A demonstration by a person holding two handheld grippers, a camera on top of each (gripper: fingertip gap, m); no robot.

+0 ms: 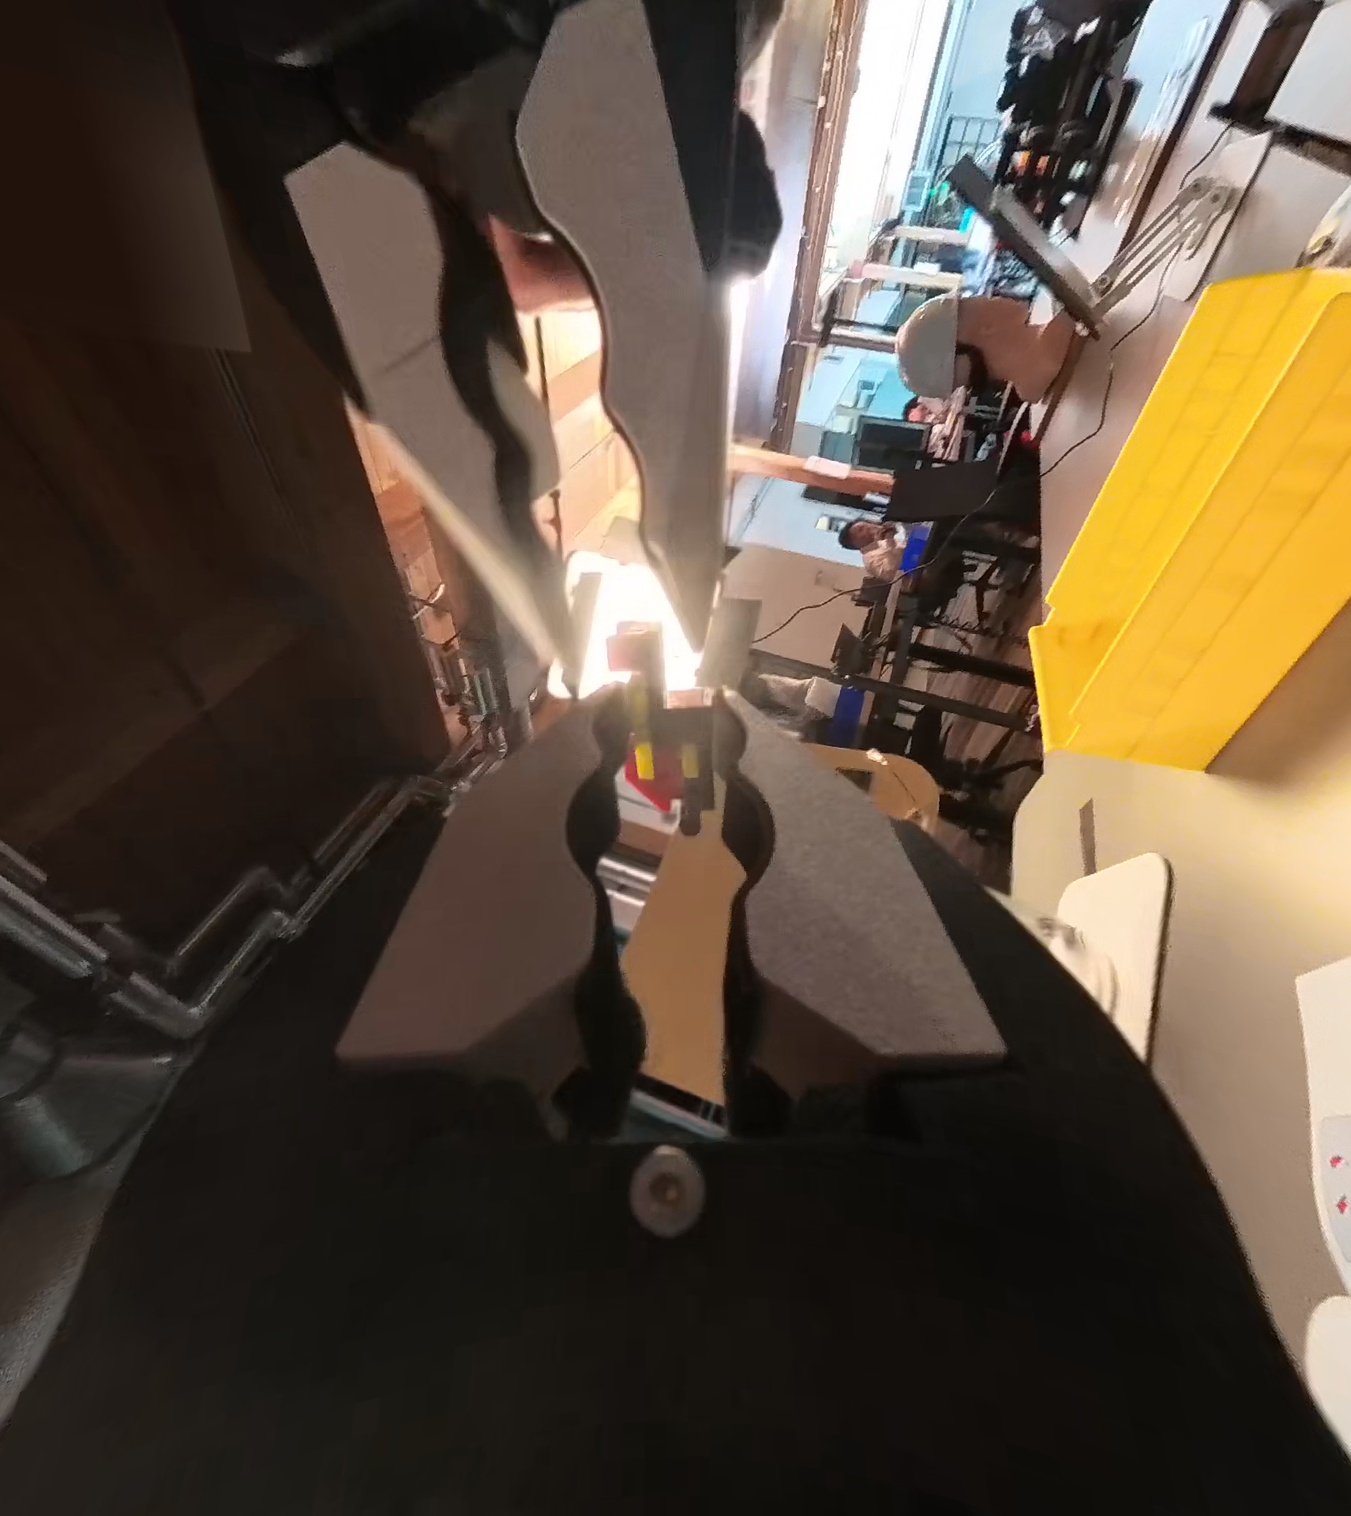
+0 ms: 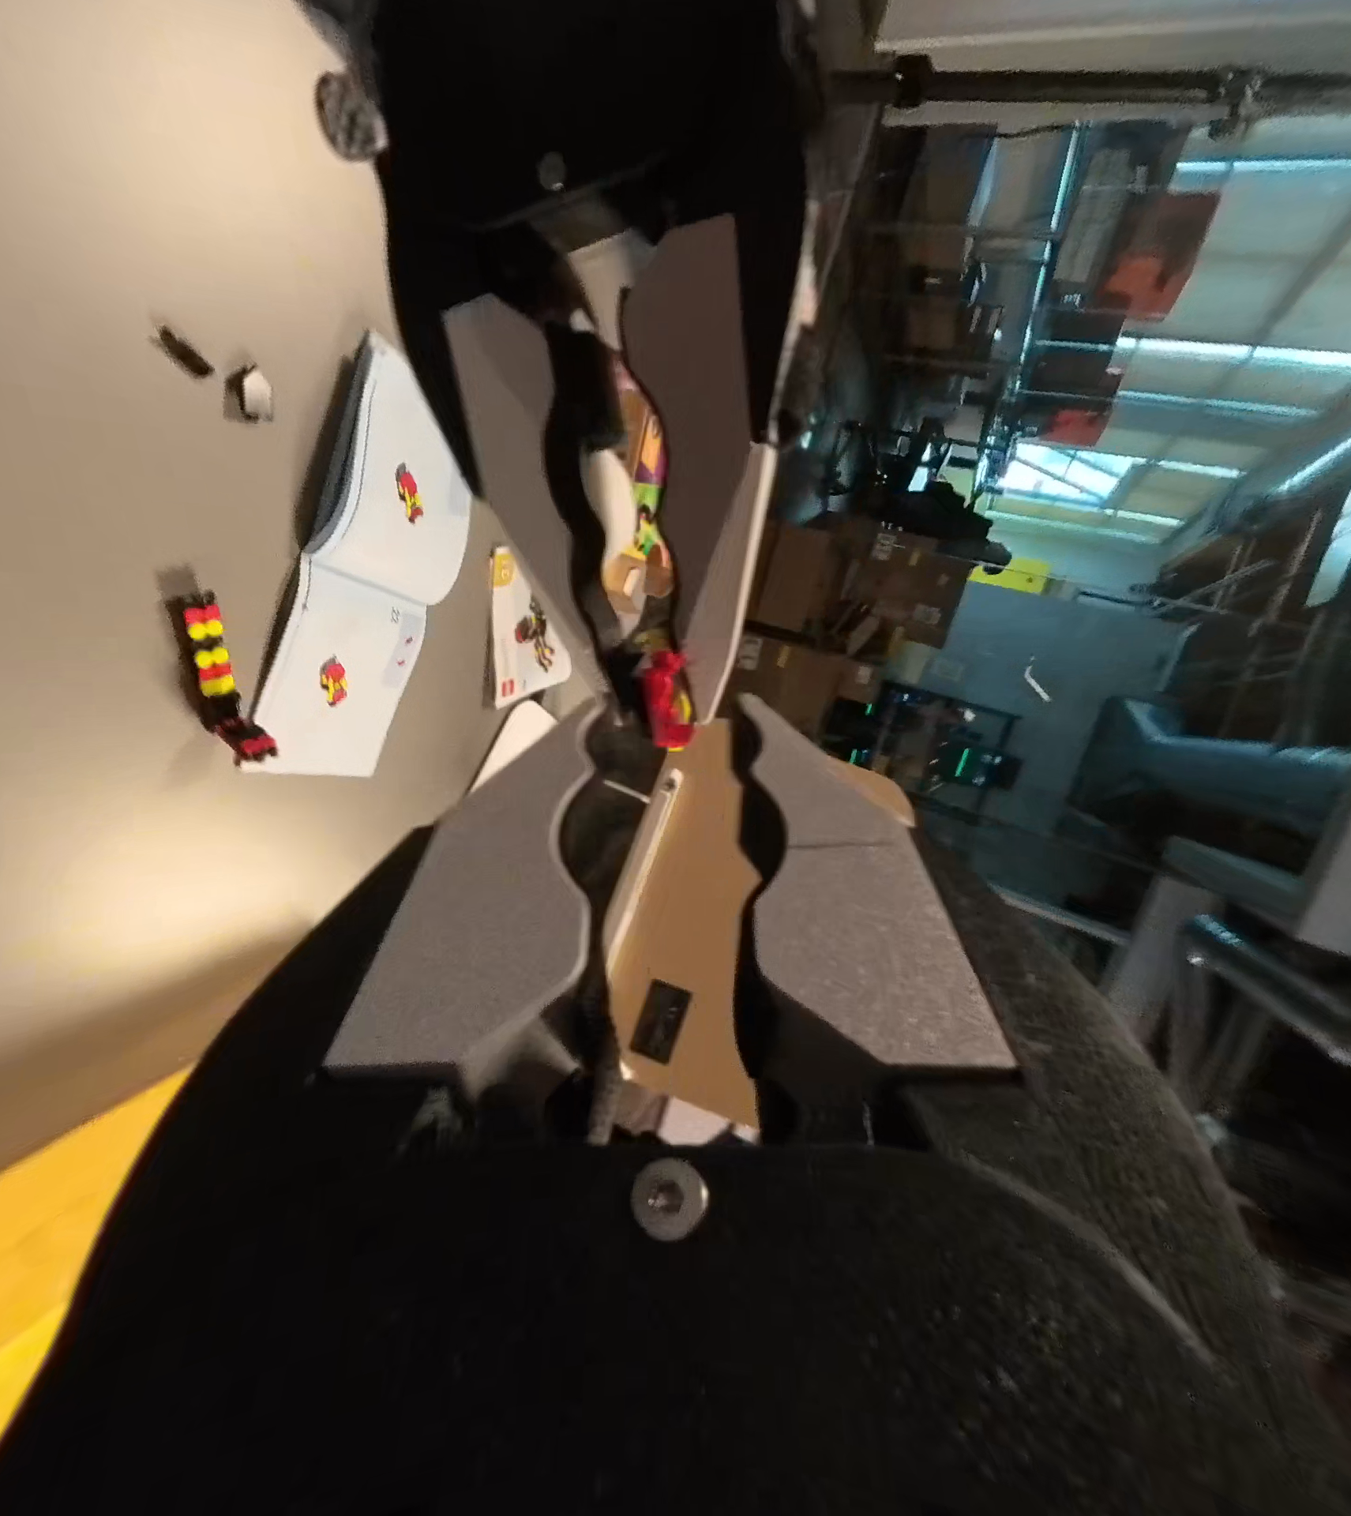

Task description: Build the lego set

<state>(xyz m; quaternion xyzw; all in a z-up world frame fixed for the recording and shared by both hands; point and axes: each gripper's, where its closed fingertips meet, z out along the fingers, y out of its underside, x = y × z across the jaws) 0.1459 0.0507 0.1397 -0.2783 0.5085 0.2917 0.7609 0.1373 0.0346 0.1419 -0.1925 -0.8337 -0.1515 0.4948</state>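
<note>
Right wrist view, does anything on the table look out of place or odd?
Mostly tidy. The black, red and yellow lego strip lies partly over a corner of the open instruction booklet, and two small loose pieces sit apart. Nothing looks spilled or broken, though blur hides detail.

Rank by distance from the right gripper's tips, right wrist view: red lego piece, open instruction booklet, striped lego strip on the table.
1. Red lego piece: at the right gripper tips.
2. Open instruction booklet: left, on the table.
3. Striped lego strip: left, beyond the booklet's outer edge.
</note>
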